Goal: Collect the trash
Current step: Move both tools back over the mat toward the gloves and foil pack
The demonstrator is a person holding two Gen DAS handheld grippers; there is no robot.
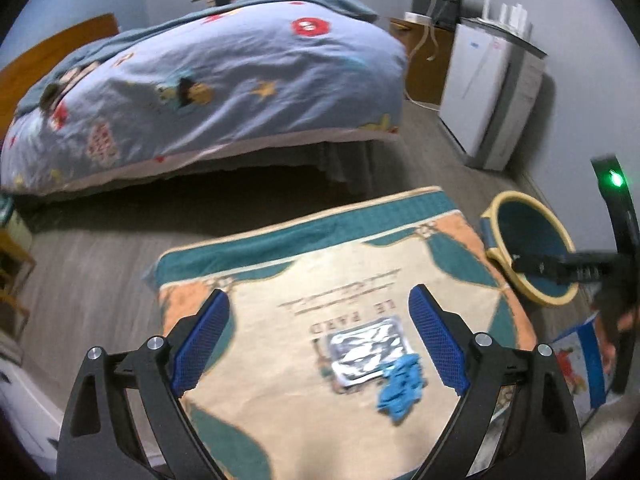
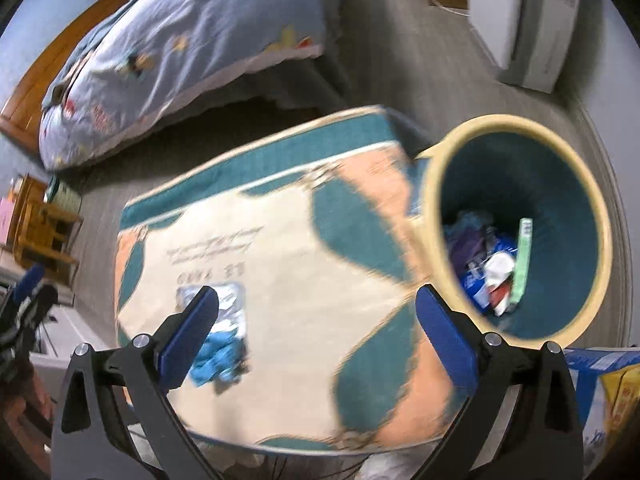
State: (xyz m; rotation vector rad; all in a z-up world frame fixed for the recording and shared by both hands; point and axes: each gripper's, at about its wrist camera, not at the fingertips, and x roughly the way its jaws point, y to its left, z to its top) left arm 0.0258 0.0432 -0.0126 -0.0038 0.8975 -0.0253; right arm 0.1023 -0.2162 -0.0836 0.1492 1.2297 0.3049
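With both sets of tongs spread wide and nothing between the pads, neither hand is carrying anything right now. No earlier view is available, so only the present layout is reported.

Left gripper (image 1: 320,336) hangs over the covered table (image 1: 280,400), angled down; silver foil wrapper (image 1: 366,354) and crumpled blue scrap (image 1: 400,386) lie on the cloth directly ahead, between the line of its fingers, scrap touching the wrapper's near corner and closer to the right-hand finger. Likely the next pick: the wide opening suits straddling a flat, wide wrapper.

Right gripper (image 2: 318,332) is also over the table, pointing steeply down. The same wrapper and scrap sit just behind its left-hand finger, partly hidden. Waste bin (image 2: 436,216) stands off the table edge, ahead of and beyond its right-hand finger, mouth tilted into view. Inside: a green strip, white and blue packaging, dark purple bits. So part of the trash is already collected; two pieces at least are left on the table.

Bin beside the table keeps the carry short. Both views are motion-blurred; fine detail on the wrapper is unreadable.
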